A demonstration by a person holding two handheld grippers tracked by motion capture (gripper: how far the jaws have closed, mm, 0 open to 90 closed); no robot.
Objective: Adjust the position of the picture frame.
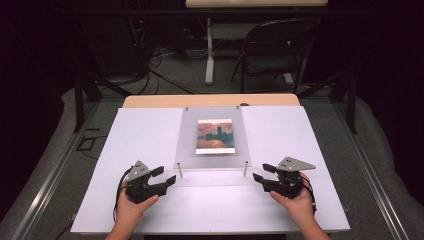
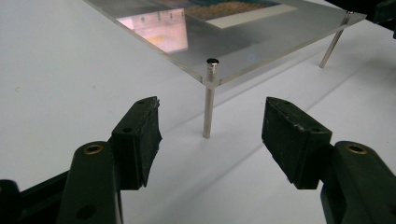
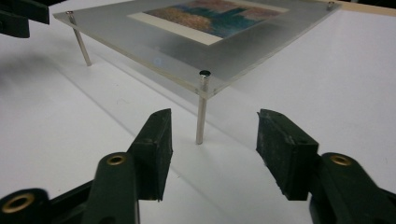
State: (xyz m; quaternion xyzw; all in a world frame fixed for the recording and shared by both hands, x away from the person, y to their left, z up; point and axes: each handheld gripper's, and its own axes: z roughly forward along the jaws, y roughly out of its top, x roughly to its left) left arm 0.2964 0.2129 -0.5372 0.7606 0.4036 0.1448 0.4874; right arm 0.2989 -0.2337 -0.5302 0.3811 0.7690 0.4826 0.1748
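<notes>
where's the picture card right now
In the high view the picture card lies mid-table on the clear acrylic plate raised on metal posts, beyond and between both grippers.

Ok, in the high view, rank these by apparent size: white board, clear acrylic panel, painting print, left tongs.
1. white board
2. clear acrylic panel
3. painting print and left tongs: they look alike, and the tongs sit nearer the camera, so unranked.
</notes>
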